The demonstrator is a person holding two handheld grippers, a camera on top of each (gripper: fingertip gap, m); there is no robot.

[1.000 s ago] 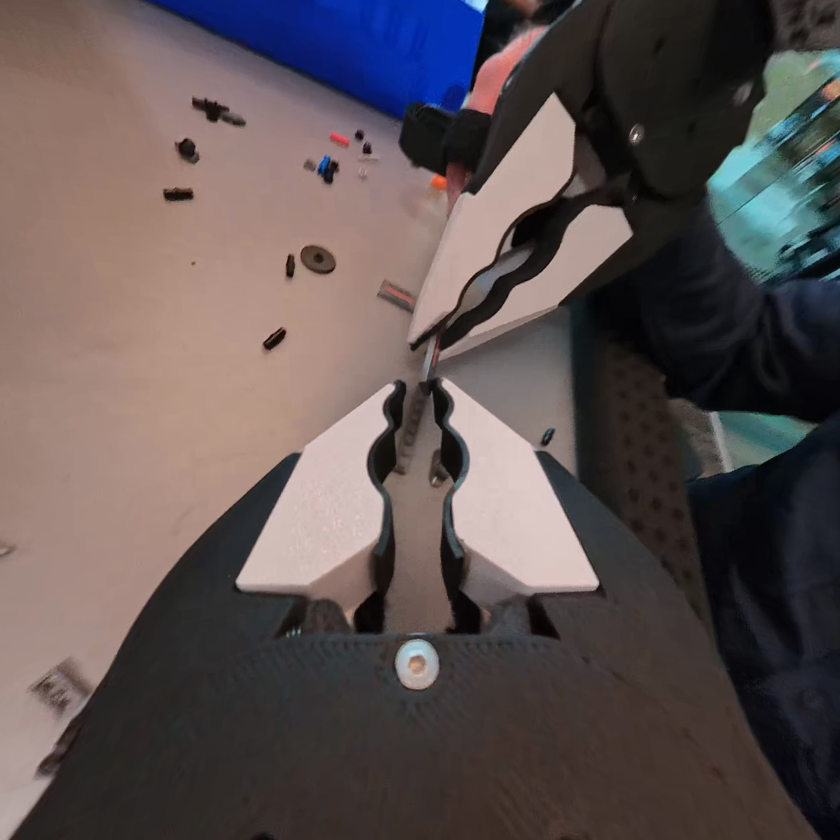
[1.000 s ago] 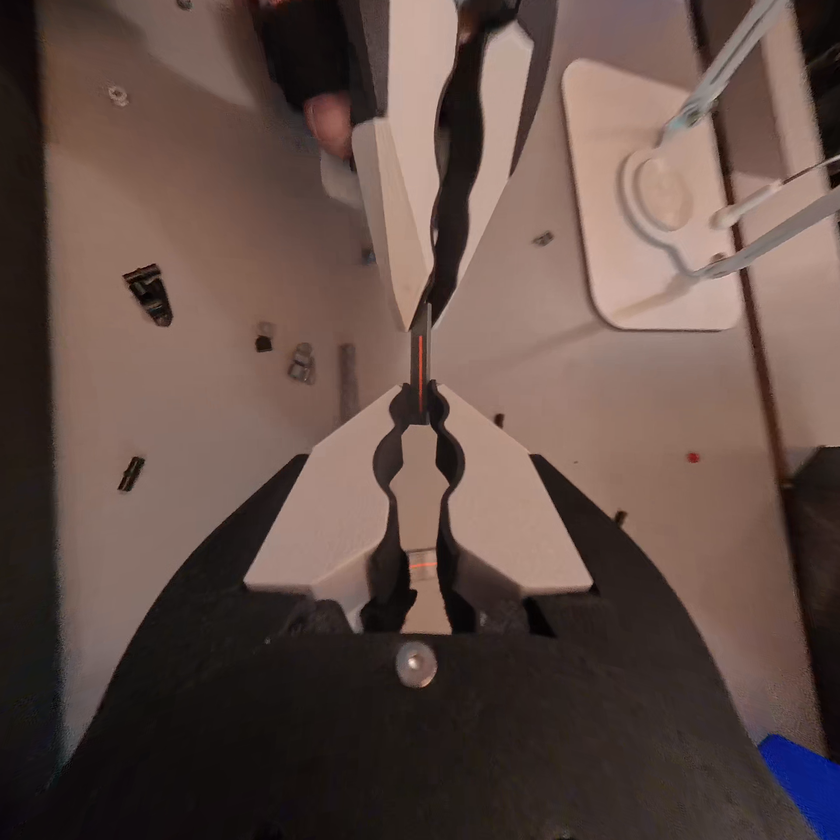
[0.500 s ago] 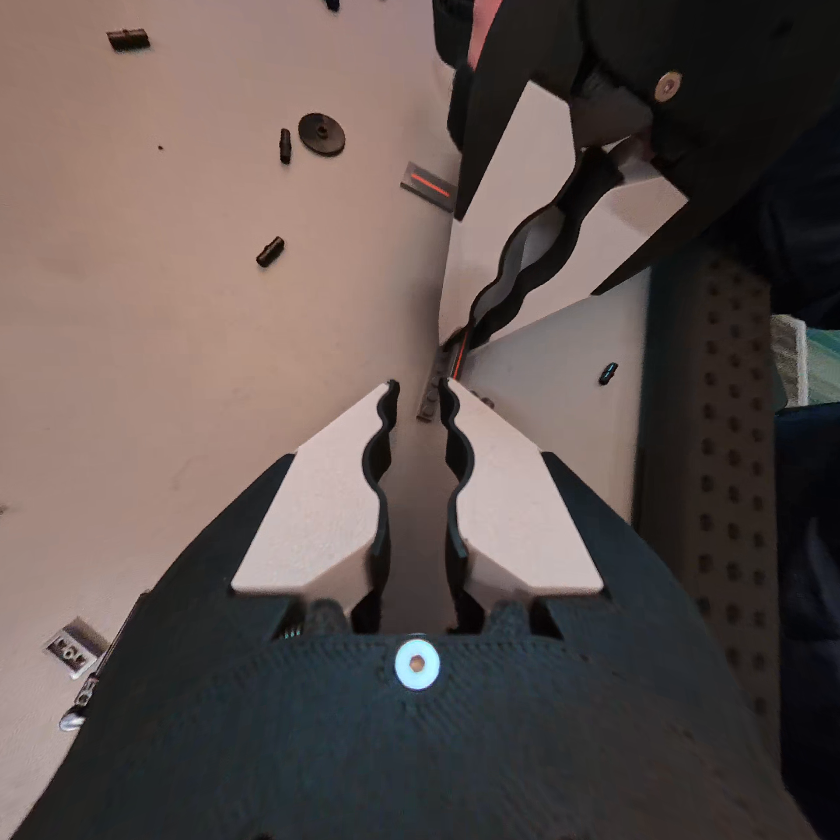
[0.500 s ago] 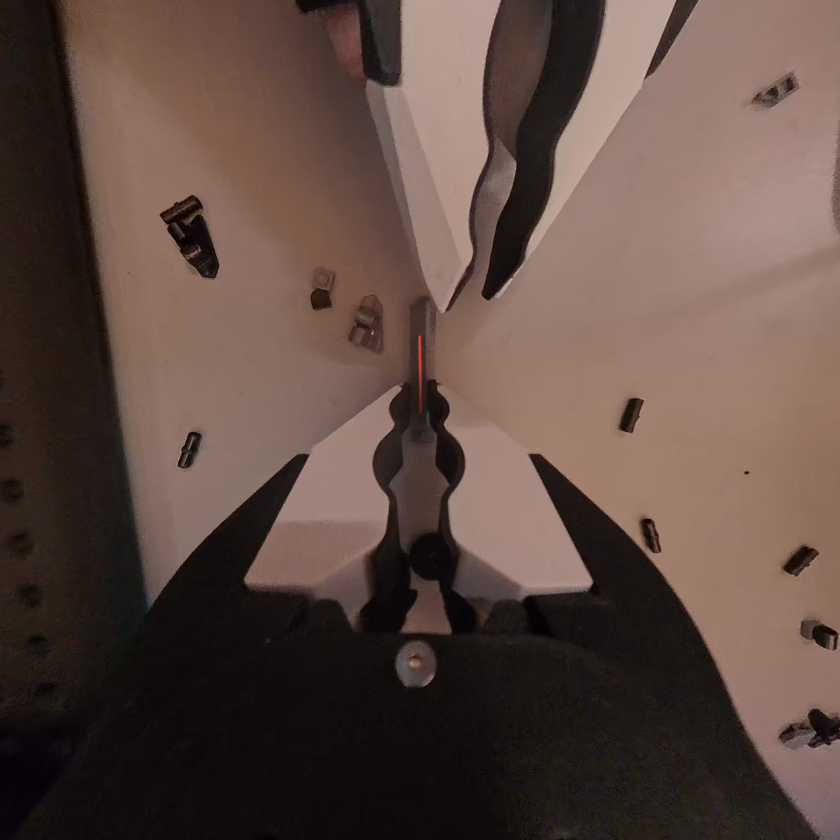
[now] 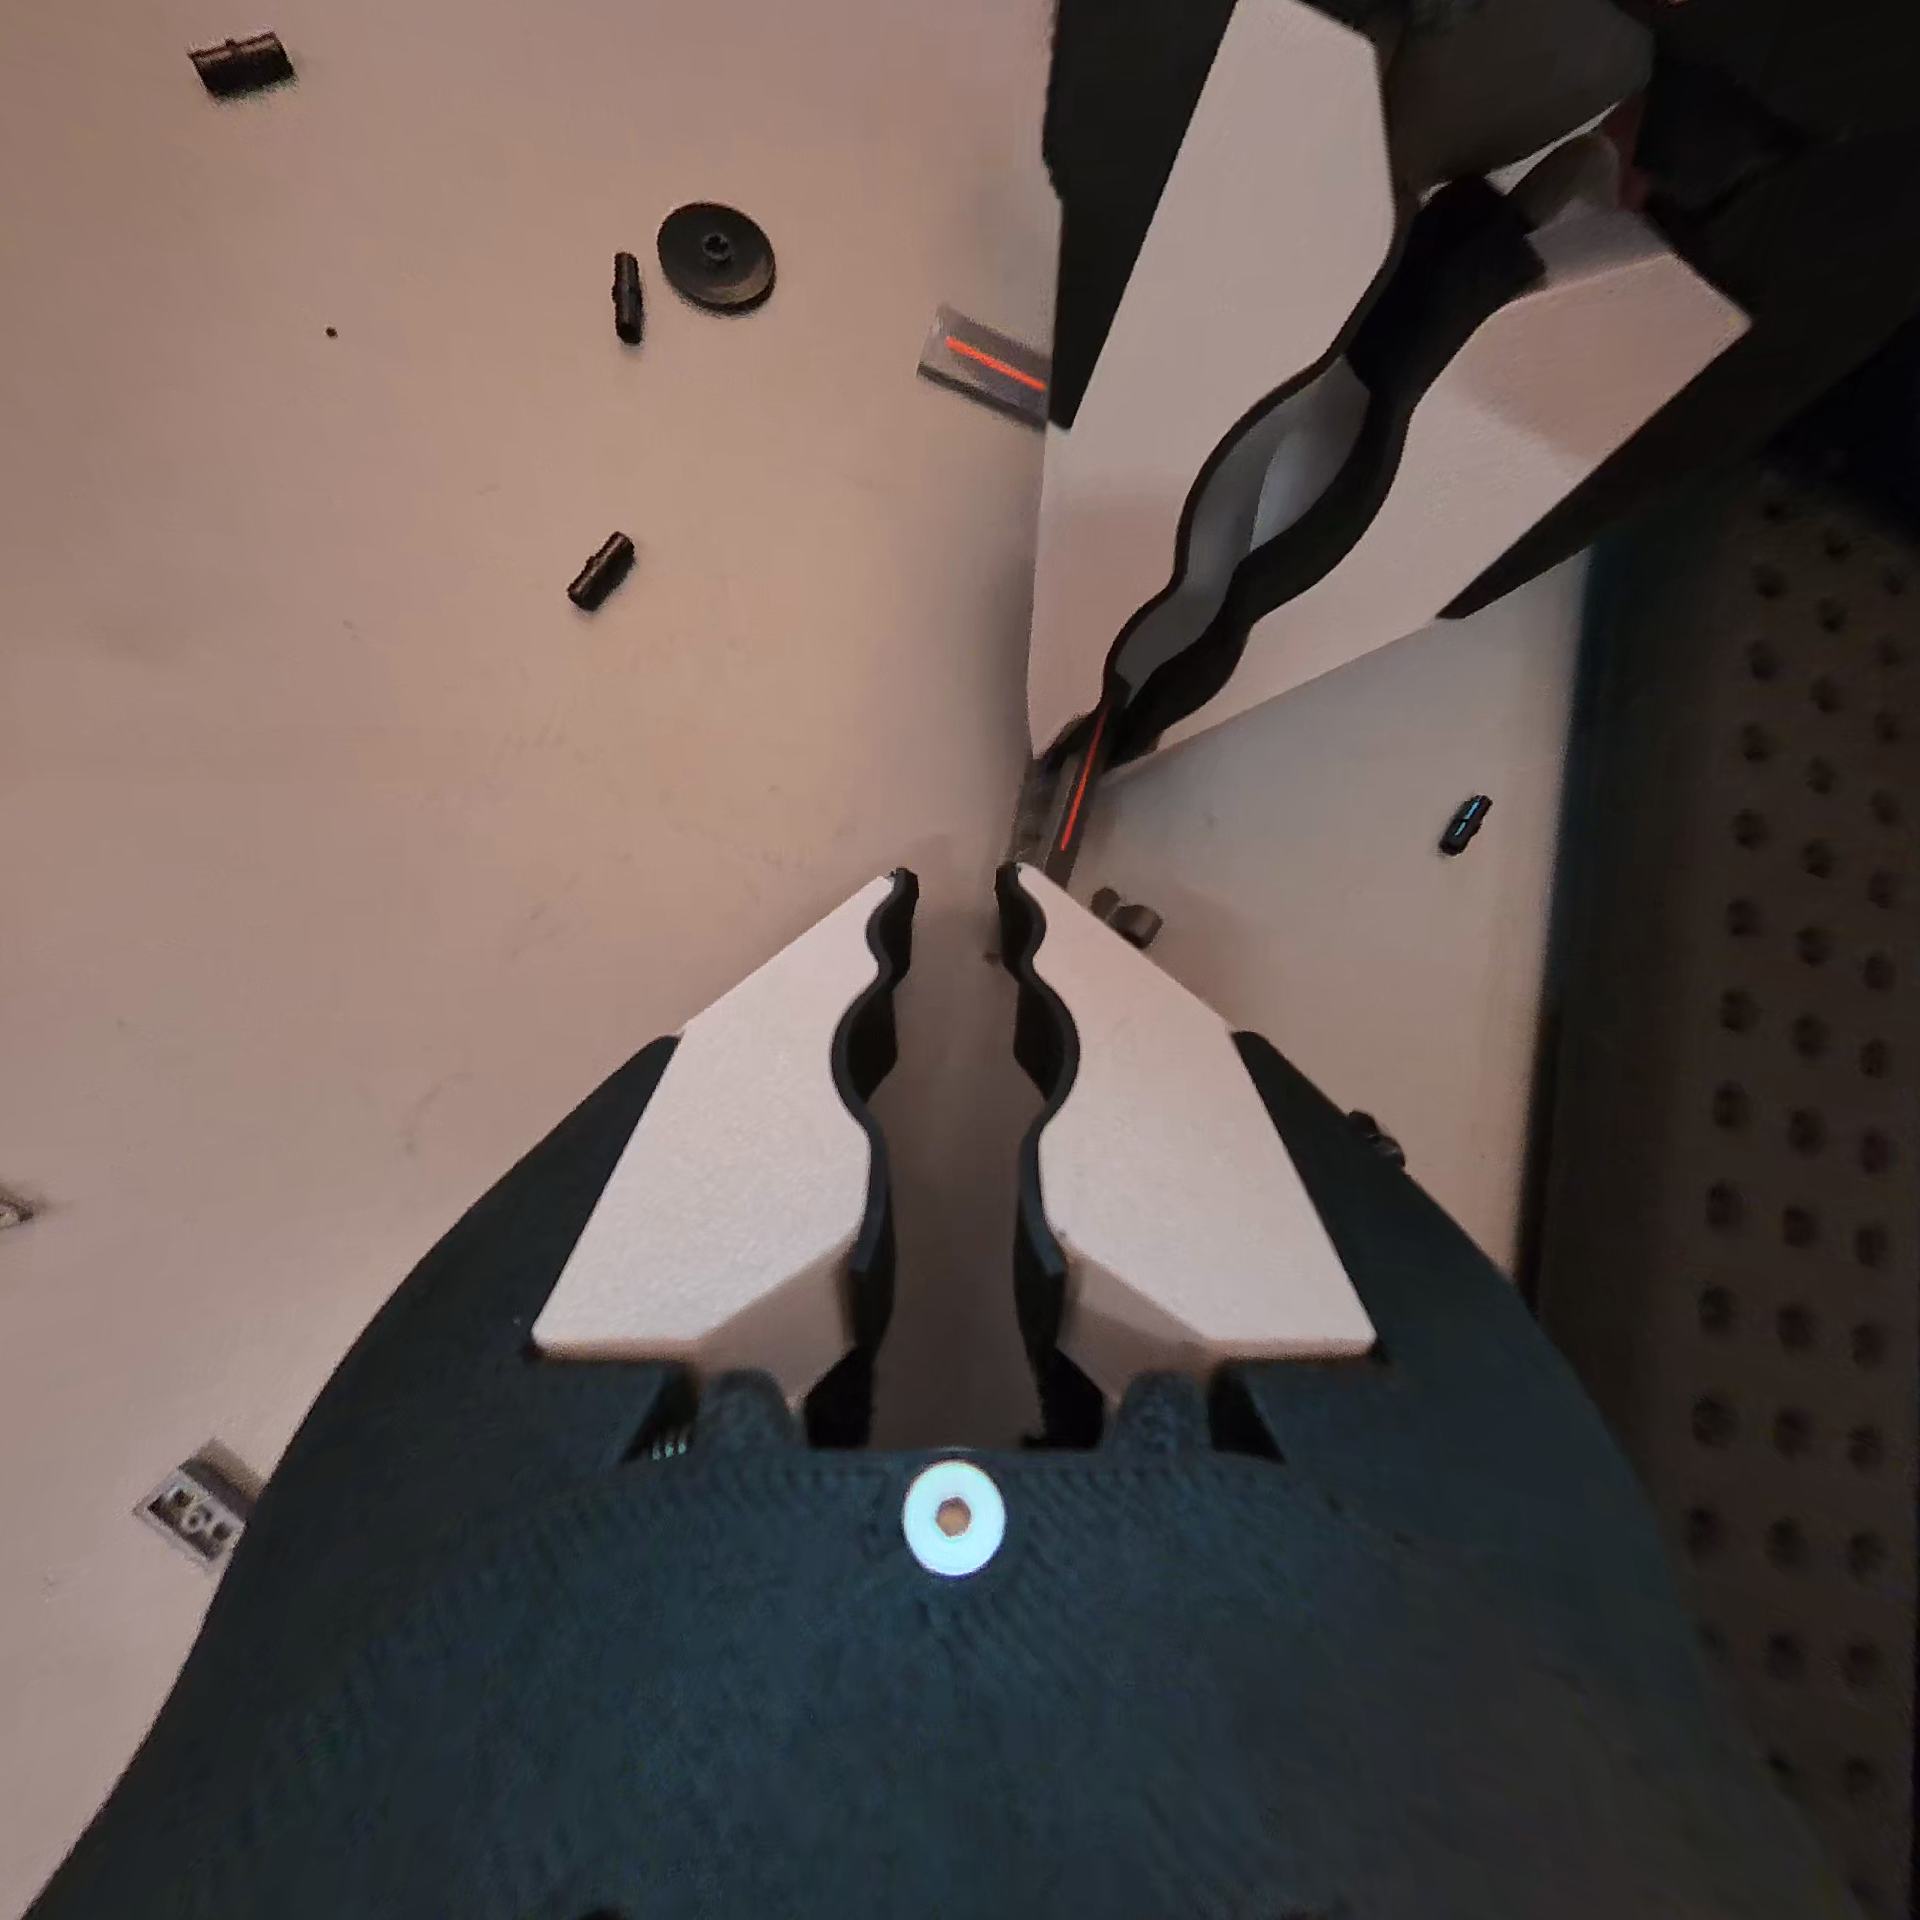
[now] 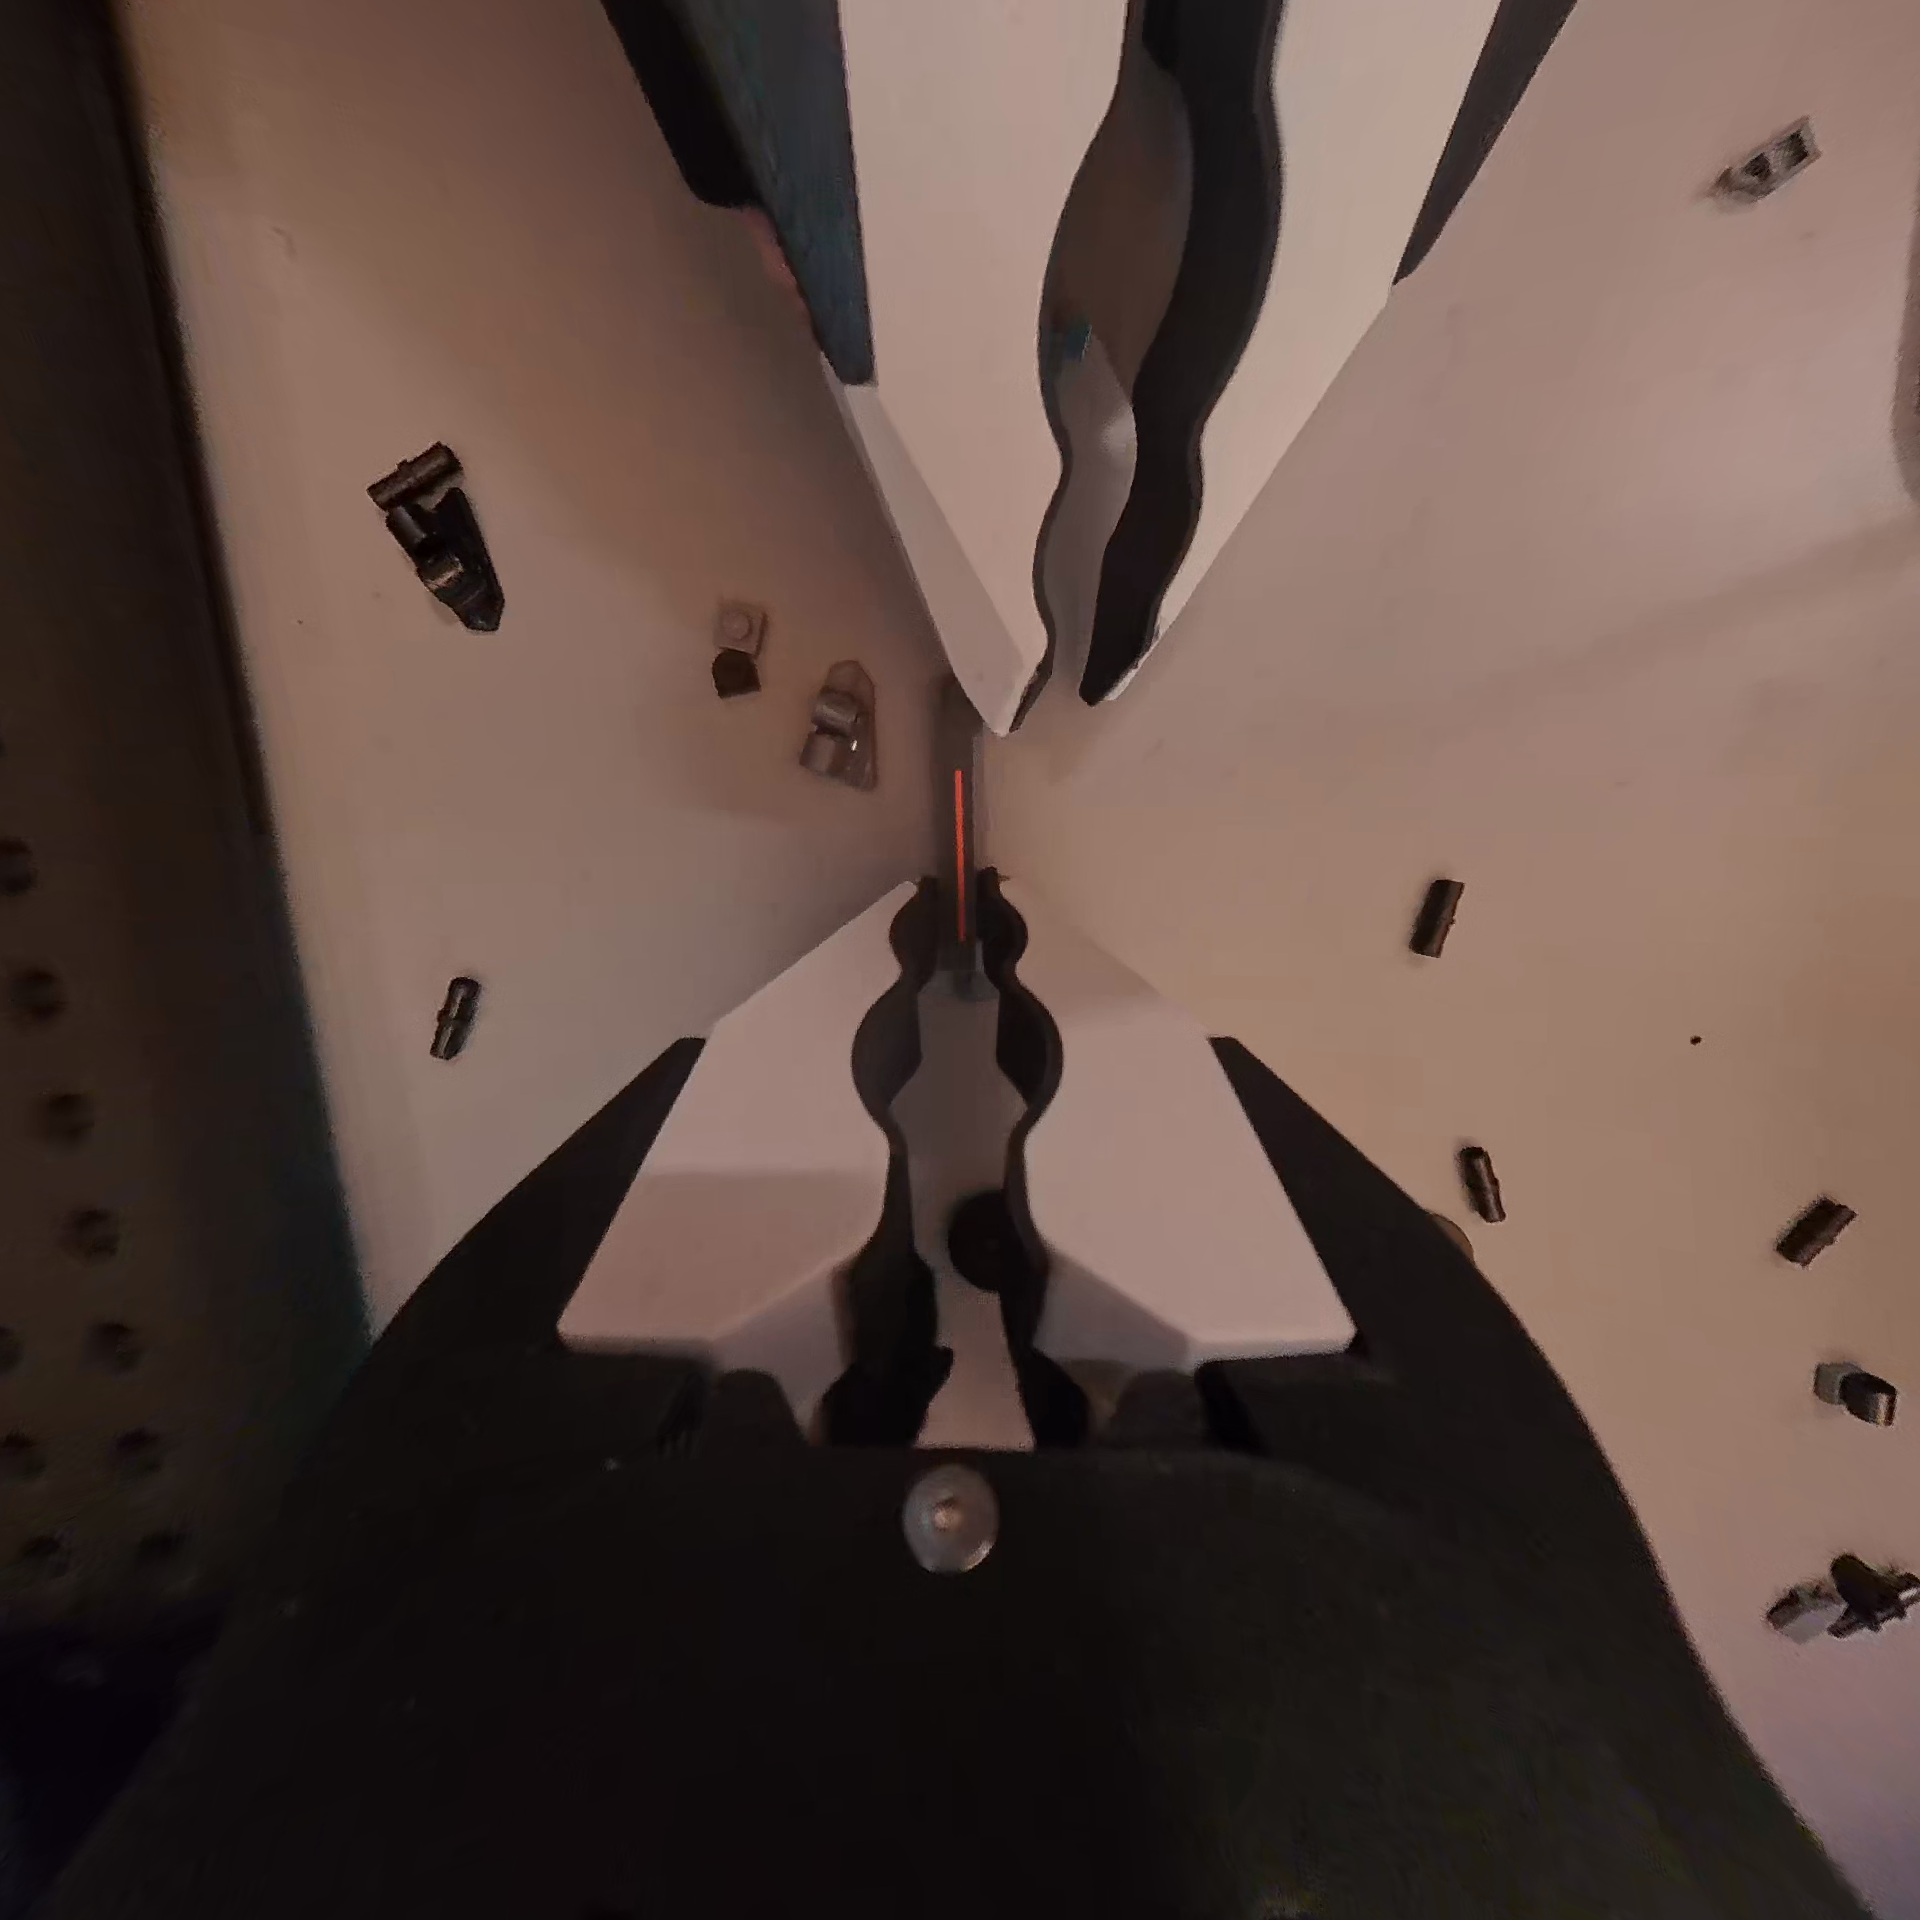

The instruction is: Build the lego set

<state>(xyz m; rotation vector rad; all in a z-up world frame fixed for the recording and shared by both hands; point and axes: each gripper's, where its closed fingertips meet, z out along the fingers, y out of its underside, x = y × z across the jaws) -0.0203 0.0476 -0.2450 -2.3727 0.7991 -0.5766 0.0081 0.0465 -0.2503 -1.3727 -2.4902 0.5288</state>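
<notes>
Pale, matte tabletop [image 5: 395, 831] carries scattered small Lego parts, and the landmark among them is a thin dark grey strip with a red line [image 6: 960, 831]. Left of the strip in the right wrist view, near the tabletop's dark edge, lies a black hinged piece [image 6: 442, 551], and nearer the strip a light grey clip piece [image 6: 840, 736] with a rounded barrel. Beyond that edge runs a dark perforated panel [image 6: 62, 1143], dotted with round holes.

The right tool [image 6: 958, 896] has white wedge-shaped fingers [image 6: 790, 1039] lined with wavy black pads, mounted on a coarse black printed body. Its tips pinch the near end of the strip, which runs straight away from it, low over the tabletop; whether the strip touches the surface is unclear.

The left tool [image 5: 954, 883], of the same build, points at the strip's far end with its tips parted by a narrow gap and nothing between them. In the right wrist view its tips [image 6: 1060, 686] sit just beside the strip's far end; contact cannot be told. The two tools meet nose to nose, leaving little room around the strip.

Right of the strip lie several short black pins [image 6: 1436, 916], well apart from one another. In the left wrist view a black round disc [image 5: 717, 255] and a second grey strip with a red line [image 5: 987, 364] rest farther off on open tabletop.
</notes>
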